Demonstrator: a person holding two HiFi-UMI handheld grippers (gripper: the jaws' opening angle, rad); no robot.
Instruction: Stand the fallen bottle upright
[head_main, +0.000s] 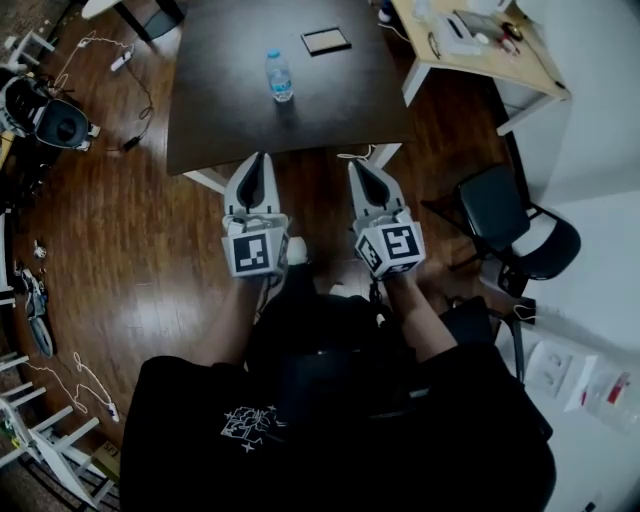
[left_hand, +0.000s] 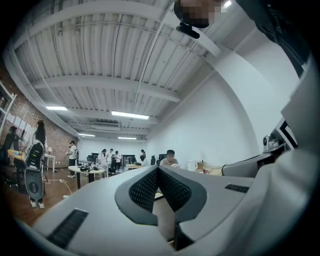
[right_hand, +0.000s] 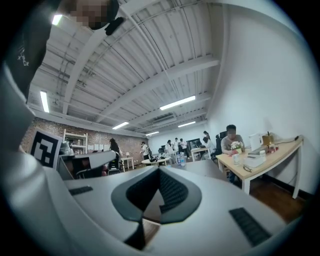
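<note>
I see a clear bottle (head_main: 280, 76) with a blue cap, top middle, on a dark brown table (head_main: 215, 110). My grey left gripper (head_main: 257, 160) and right gripper (head_main: 360, 166) wear black-and-white squares.

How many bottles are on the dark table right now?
1. The bottle stands upright on the dark table, left of a flat framed panel. The table's far edge is cut off.

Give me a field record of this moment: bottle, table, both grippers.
bottle: standing upright on the table, apart from both grippers
table: dark, with a flat black-framed panel beyond the bottle
left gripper: jaws together, nothing between them, by the table's near edge
right gripper: jaws together, empty, beside the left gripper
</note>
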